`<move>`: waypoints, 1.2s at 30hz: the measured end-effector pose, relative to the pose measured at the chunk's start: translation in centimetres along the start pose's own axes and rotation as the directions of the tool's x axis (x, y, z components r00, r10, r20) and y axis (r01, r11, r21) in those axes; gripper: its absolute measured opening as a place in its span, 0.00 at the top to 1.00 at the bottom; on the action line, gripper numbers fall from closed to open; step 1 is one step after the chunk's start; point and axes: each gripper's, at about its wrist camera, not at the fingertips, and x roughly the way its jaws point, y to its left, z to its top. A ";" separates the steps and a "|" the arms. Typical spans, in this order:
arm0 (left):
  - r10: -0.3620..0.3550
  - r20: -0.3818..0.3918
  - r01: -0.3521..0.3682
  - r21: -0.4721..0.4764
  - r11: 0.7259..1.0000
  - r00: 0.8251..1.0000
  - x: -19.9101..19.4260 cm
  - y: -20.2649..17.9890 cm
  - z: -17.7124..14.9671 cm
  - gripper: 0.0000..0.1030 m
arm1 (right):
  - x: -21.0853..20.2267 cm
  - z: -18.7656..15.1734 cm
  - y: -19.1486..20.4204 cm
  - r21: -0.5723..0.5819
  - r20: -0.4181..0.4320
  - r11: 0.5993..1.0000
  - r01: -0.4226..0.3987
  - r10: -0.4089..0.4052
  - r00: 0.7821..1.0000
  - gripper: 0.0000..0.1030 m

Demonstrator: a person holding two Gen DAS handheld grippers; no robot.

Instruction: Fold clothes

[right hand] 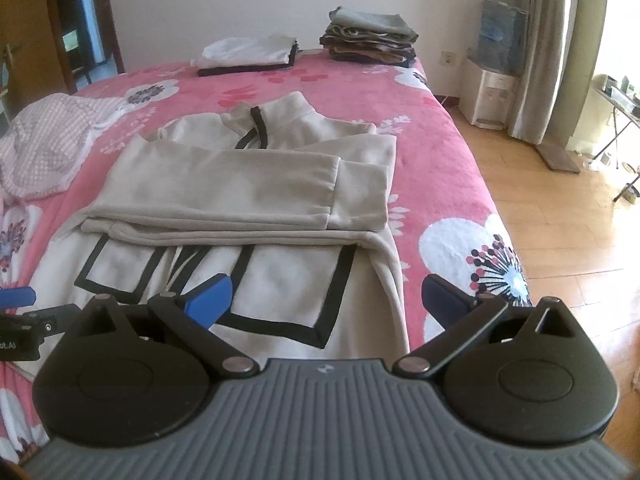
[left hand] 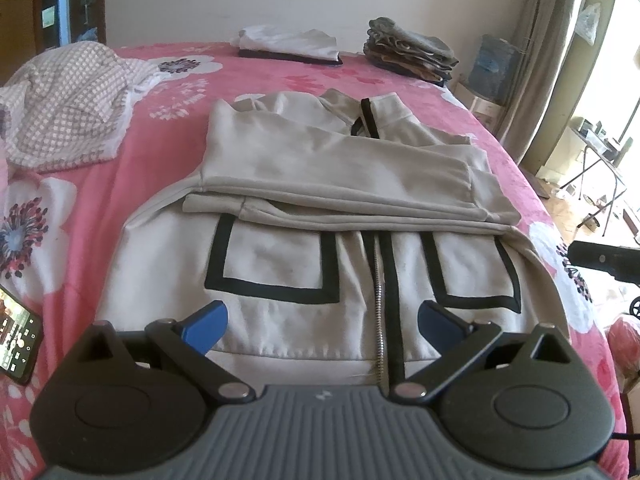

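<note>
sleeves are folded across the beige zip jacket with black trim (left hand: 320,184); your left gripper (left hand: 322,320) and right gripper (right hand: 326,300) hang released, so next grab the near hem and fold it away.

One beige zip-up jacket with black trim (left hand: 304,208), one crumpled checked garment (left hand: 68,108), two stacks of folded clothes (right hand: 368,38), one smartphone (left hand: 16,340)

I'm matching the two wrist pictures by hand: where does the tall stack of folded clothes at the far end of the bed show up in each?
Left wrist: the tall stack sits upper right of centre, against the wall.
Right wrist: the tall stack sits top centre, slightly right.
Shared landmark: the beige jacket's black-trimmed collar, nearer than the stack in both views.
</note>
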 end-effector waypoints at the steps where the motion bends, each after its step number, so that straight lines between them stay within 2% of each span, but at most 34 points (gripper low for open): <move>1: 0.002 -0.001 -0.002 -0.001 1.000 1.000 0.0 0.0 0.0 0.01 | 0.0 0.0 0.0 0.002 0.000 1.000 0.003 -0.003 1.000 0.01; 18: 0.019 -0.002 -0.019 0.011 1.000 1.000 -0.1 0.3 -0.1 0.01 | 0.2 0.1 -0.7 0.084 0.003 0.996 0.028 -0.028 1.000 0.01; 24: 0.100 0.001 -0.100 0.070 0.993 0.995 -0.2 0.3 0.0 0.01 | -0.4 -0.2 -1.0 0.143 -0.017 0.989 0.039 -0.037 0.999 0.01; 28: 0.137 -0.025 -0.134 0.103 0.986 0.990 -0.3 0.5 -0.5 0.01 | -1.2 -0.5 0.1 0.110 -0.023 0.992 0.059 -0.056 0.998 0.01; 32: 0.141 -0.061 -0.136 0.080 0.987 0.988 -0.6 1.2 -1.0 0.01 | -2.0 -1.1 1.5 0.055 -0.044 0.994 0.097 -0.094 0.995 0.01; 36: 0.147 -0.045 -0.143 0.091 0.985 0.988 -1.6 1.0 -1.2 0.01 | -3.0 -1.3 2.5 0.016 -0.063 0.993 0.115 -0.114 0.991 0.01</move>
